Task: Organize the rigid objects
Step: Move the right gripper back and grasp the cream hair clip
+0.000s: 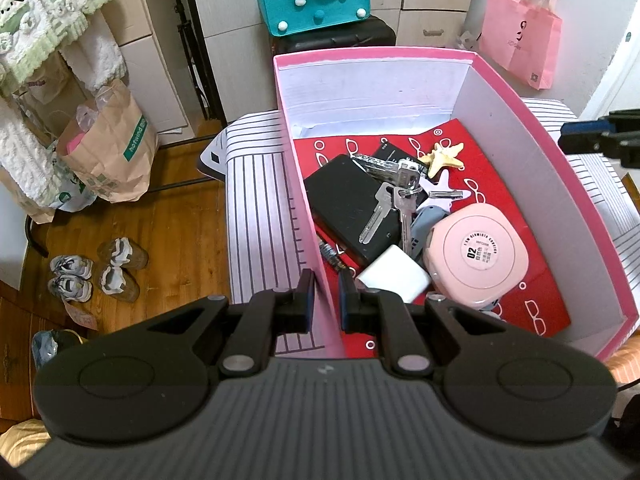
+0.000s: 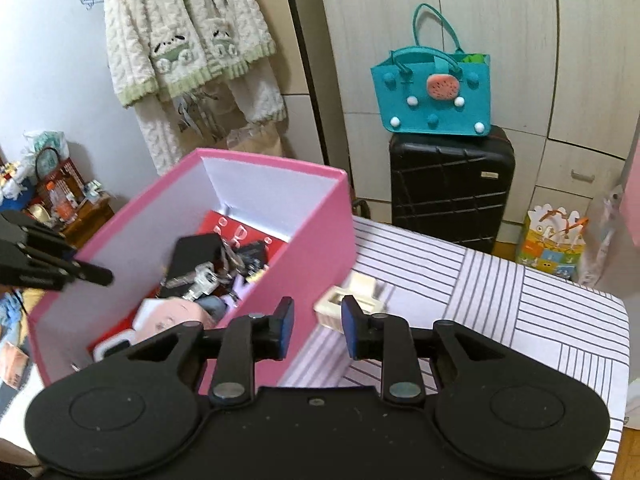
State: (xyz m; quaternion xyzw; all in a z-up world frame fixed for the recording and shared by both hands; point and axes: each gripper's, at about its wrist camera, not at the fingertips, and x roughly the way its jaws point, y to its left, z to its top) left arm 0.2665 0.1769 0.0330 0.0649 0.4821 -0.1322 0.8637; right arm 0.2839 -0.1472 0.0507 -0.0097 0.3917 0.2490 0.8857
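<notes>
The left gripper (image 1: pixel 325 296) was clamped on the near wall of the pink box (image 1: pixel 560 168), one pad outside and one inside, jaws narrow with only the thin card between them. Judged purpose: steadying the box so it would not slide on the striped cloth (image 2: pixel 520 300) while the other hand loaded it.

The right gripper (image 2: pixel 316 326) hung just outside the box's right wall, jaws partly apart, nothing between the pads. It pointed down toward the cream hair claw clip (image 2: pixel 352 296), which lay on the cloth just beside the box and outside it. Looked like the one loose rigid item left on the table in view; next pick, probably. Jaws seemed too narrow for the clip's body, so they would likely need to open more or take it by a thin part.

Inside the box, on a red printed sheet (image 1: pixel 532 304): white charger block (image 1: pixel 394 276) and pink round case (image 1: pixel 476 254) nearest, a black flat case (image 1: pixel 344 204) with a bunch of keys (image 1: pixel 394 196) lying across it, then a starfish (image 1: pixel 444 158) further back. Piled loosely, touching, not sorted, just collected. Box far half stayed mostly bare, so room for the clip.

Beyond the table: black suitcase (image 2: pixel 452 184) with a teal felt bag (image 2: pixel 432 92) on top, against the cupboards.
</notes>
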